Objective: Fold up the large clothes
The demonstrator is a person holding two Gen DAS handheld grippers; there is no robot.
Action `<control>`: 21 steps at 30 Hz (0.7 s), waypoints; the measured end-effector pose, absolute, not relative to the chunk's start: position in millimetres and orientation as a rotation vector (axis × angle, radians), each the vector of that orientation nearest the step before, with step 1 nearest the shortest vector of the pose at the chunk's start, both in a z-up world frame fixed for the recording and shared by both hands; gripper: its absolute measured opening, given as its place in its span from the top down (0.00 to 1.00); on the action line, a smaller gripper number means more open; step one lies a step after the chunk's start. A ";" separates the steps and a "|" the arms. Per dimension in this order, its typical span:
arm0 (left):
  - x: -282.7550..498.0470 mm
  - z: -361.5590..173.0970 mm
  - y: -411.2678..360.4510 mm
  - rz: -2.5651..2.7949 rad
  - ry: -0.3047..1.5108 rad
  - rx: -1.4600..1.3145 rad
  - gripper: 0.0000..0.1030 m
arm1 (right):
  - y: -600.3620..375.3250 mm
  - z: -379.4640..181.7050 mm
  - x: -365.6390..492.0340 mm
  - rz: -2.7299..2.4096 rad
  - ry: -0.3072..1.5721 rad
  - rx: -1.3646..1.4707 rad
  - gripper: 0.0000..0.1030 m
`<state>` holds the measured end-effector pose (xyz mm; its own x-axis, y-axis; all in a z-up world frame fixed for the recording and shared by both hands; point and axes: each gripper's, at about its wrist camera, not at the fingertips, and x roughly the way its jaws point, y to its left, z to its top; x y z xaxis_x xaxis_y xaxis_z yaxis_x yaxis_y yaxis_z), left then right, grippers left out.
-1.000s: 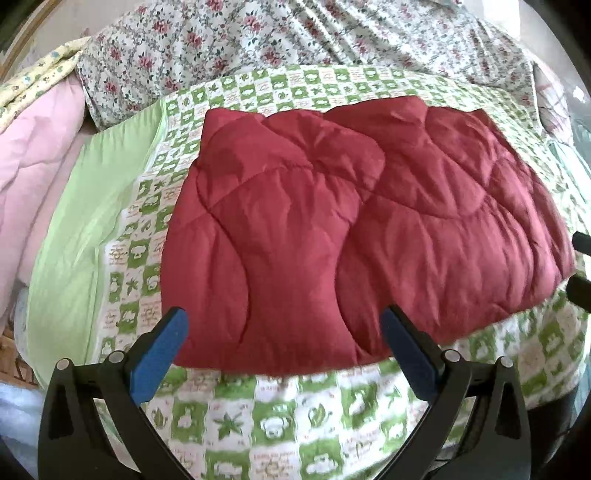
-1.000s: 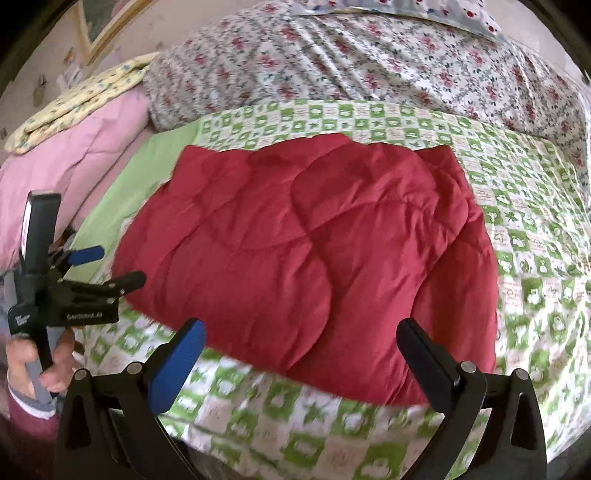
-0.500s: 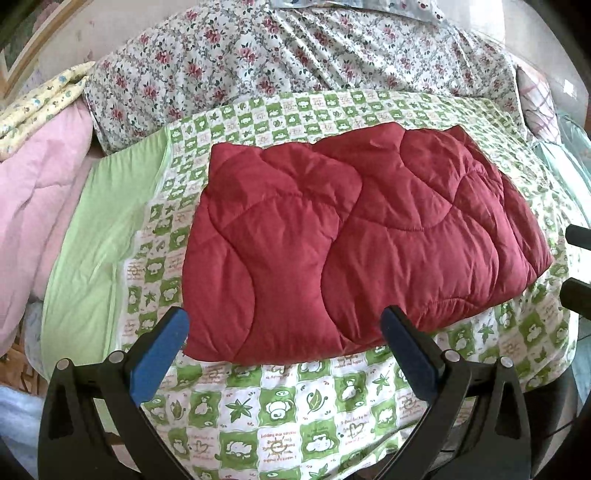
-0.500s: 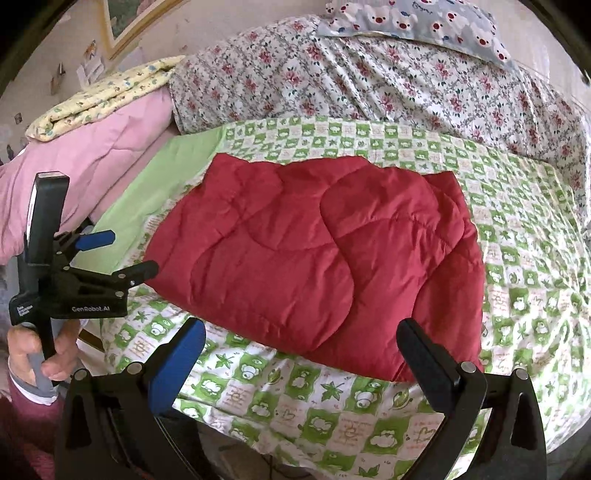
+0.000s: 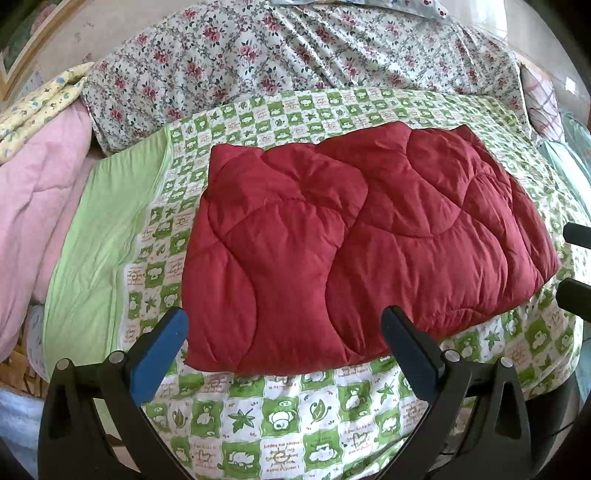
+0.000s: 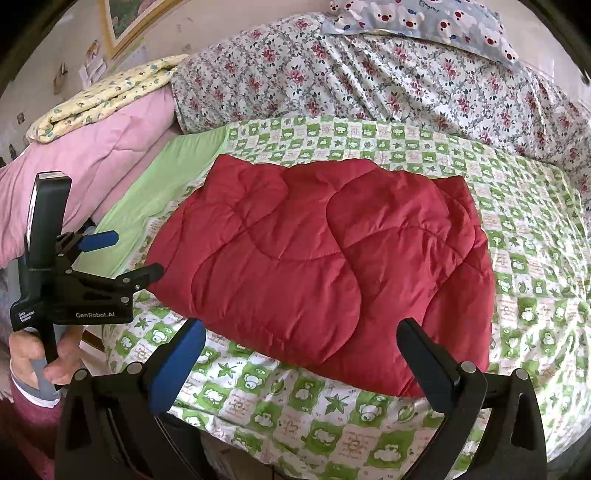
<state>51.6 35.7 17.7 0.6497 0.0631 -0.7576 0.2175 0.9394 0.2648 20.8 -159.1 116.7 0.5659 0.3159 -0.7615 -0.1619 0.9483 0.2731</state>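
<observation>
A dark red quilted garment (image 5: pixel 354 251) lies folded into a thick rectangle on the green-checked bedsheet (image 5: pixel 280 410); it also shows in the right wrist view (image 6: pixel 325 273). My left gripper (image 5: pixel 284 332) is open and empty, held back just short of the garment's near edge. My right gripper (image 6: pixel 303 343) is open and empty, held off its near edge too. The left gripper also shows in the right wrist view (image 6: pixel 129 254), open, by the garment's left corner. The right gripper's fingertips (image 5: pixel 576 266) show at the right edge of the left wrist view.
A flowered duvet (image 6: pixel 369 81) lies heaped across the back of the bed with a bear-print pillow (image 6: pixel 424 22) on it. A pink quilt (image 6: pixel 92 162) and a yellow folded cloth (image 6: pixel 107 96) are stacked at the left. A plain green strip (image 5: pixel 103 240) borders the sheet.
Both grippers have drawn back from the bed, so the folded garment looks smaller and more of the sheet shows. The garment itself has not moved.
</observation>
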 end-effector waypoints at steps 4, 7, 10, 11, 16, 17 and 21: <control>60.7 14.2 36.4 -0.087 0.873 0.352 0.00 | -160.8 110.4 28.7 0.282 0.941 0.186 0.00; 67.0 10.7 35.3 -0.083 0.881 0.356 0.00 | -161.7 104.6 34.3 0.282 0.955 0.198 0.00; 71.9 7.3 34.6 -0.082 0.891 0.363 0.00 | -162.1 99.3 38.1 0.279 0.968 0.203 0.00; 73.2 6.3 34.2 -0.082 0.894 0.365 0.00 | -162.4 97.4 39.1 0.279 0.973 0.204 0.00; 77.2 4.1 32.5 -0.084 0.901 0.371 0.00 | -163.8 92.9 43.3 0.278 0.989 0.206 0.00; 77.9 3.9 32.5 -0.086 0.902 0.371 0.00 | -164.0 92.6 43.8 0.277 0.990 0.206 0.00; 80.7 3.7 31.2 -0.089 0.901 0.374 0.00 | -165.1 92.3 46.3 0.276 0.993 0.205 0.00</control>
<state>80.7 31.2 3.7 0.6221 0.0797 -0.7789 0.2314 0.9317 0.2801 46.3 -165.1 92.3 0.5156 0.3205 -0.7946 -0.1353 0.9462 0.2939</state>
